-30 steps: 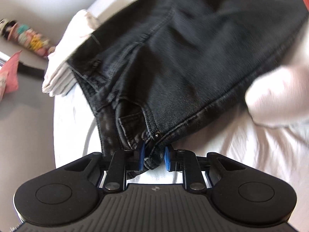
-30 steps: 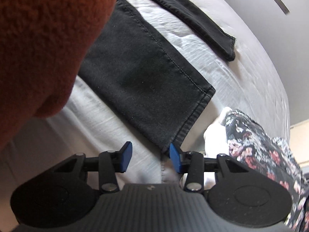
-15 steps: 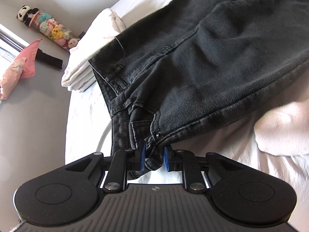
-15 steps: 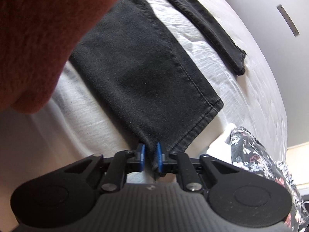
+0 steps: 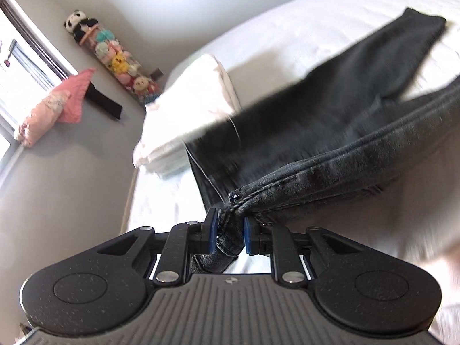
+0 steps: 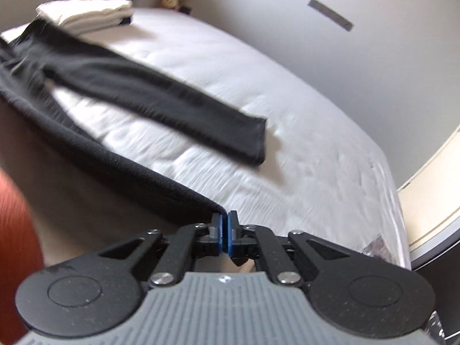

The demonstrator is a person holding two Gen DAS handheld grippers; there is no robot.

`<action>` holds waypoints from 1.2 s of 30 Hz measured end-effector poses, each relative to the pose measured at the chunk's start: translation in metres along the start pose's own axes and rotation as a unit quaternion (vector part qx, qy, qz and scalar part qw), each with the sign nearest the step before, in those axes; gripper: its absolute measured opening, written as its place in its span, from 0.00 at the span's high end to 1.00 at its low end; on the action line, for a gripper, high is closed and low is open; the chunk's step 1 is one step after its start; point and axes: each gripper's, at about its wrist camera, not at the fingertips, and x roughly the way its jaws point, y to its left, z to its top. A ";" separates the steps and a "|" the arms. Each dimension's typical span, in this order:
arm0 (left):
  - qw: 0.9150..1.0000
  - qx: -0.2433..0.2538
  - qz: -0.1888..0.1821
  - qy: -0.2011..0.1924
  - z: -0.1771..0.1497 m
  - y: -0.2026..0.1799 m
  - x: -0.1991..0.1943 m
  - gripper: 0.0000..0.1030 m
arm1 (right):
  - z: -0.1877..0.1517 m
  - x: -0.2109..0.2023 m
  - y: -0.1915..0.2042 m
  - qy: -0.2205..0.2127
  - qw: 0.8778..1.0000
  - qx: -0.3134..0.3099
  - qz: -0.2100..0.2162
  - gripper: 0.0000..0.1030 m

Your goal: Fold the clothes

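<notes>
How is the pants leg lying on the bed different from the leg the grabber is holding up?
The far leg lies flat on the white bed, untouched; the near leg is lifted off it, its hem corner pinched in the right gripper. The far leg's hem shows fully; the near leg's is mostly hidden at the jaws. Both belong to the same black jeans.

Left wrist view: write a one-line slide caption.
Left gripper pinches the black jeans at the waistband, lifting them above the white bed.

Jeans [image 5: 330, 132] lie across the bed [image 5: 316, 20], beside folded laundry [image 5: 189, 106].
</notes>
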 end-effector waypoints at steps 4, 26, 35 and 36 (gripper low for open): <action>1.000 -0.005 0.006 -0.010 0.033 0.019 0.006 0.80 | 0.038 0.018 -0.017 -0.006 0.999 0.025 -0.025 0.97; 0.989 0.060 0.001 0.138 0.127 0.026 0.218 0.80 | 0.191 0.277 -0.038 0.086 0.994 0.026 -0.067 0.96; 0.987 0.055 -0.001 0.150 0.119 0.021 0.236 0.80 | 0.198 0.338 -0.020 0.093 0.991 0.040 -0.091 0.96; 0.987 0.052 -0.001 0.150 0.119 0.021 0.237 0.80 | 0.198 0.345 -0.019 0.100 0.990 0.040 -0.089 0.96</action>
